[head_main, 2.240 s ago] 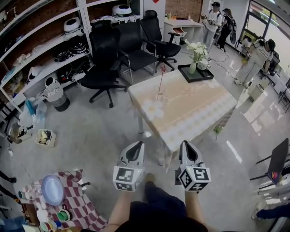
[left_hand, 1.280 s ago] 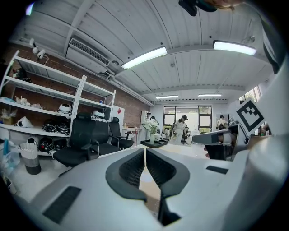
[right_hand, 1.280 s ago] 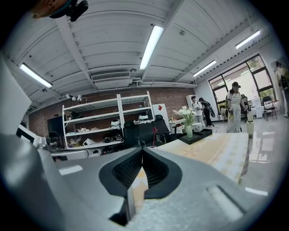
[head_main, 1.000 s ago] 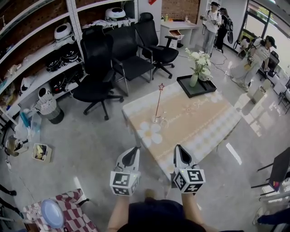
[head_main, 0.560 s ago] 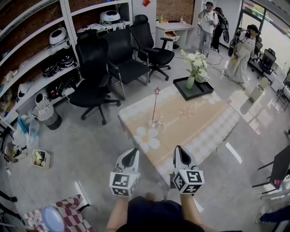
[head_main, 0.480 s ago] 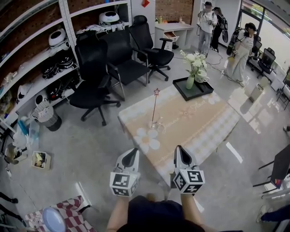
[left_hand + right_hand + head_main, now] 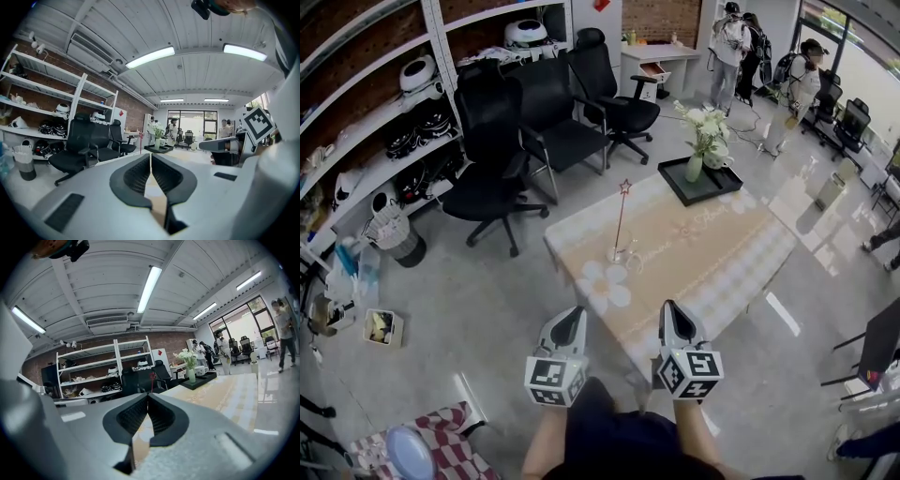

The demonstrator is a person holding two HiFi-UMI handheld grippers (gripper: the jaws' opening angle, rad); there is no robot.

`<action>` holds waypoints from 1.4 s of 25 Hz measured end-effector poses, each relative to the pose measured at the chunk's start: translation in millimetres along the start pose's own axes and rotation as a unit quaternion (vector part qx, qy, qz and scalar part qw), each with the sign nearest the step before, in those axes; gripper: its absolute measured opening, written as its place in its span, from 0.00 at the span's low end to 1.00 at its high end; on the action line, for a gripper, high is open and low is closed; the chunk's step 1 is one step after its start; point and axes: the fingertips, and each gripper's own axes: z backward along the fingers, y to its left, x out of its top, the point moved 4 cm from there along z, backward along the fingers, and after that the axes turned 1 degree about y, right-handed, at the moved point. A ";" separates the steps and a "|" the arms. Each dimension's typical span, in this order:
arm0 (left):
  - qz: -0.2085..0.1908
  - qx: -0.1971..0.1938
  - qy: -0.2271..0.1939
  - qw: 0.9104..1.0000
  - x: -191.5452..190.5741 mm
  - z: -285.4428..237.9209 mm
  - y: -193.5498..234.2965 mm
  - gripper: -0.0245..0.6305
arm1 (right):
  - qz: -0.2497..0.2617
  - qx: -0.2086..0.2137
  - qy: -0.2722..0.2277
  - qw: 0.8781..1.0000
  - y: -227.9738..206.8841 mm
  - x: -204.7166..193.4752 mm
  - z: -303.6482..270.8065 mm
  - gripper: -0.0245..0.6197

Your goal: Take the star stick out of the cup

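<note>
A thin stick with a red star (image 7: 624,187) stands upright in a clear glass cup (image 7: 620,253) on the beige flower-patterned table (image 7: 703,248), near its left end. Both grippers hang low in front of the person, short of the table's near edge and apart from the cup. My left gripper (image 7: 577,310) has its jaws pressed together with nothing between them, and my right gripper (image 7: 669,307) is shut and empty too. The star stick (image 7: 140,136) shows small and far off in the left gripper view, and the star stick (image 7: 153,376) shows just above the jaw tips in the right gripper view.
A white flower vase (image 7: 697,141) stands on a black tray (image 7: 705,180) at the table's far end. Black office chairs (image 7: 497,141) line the left and back. Shelving (image 7: 366,122) runs along the left wall. People (image 7: 729,42) stand far behind.
The view has moved toward the table, which now lies closer and more central. Both grippers have stayed shut and low. People at the back have shifted.
</note>
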 end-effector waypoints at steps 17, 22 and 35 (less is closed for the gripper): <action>-0.006 -0.002 0.004 1.000 7.1 -21.3 17.5 0.07 | -0.008 0.000 0.002 1.000 -1.2 9.0 -29.4 0.05; -0.002 -0.009 0.006 1.000 10.8 -39.1 33.9 0.07 | -0.006 -0.008 0.000 1.000 0.6 16.3 -49.3 0.05; -0.009 -0.050 0.024 0.998 26.2 -110.3 72.3 0.07 | -0.014 -0.051 -0.010 0.999 -10.9 33.4 -116.6 0.05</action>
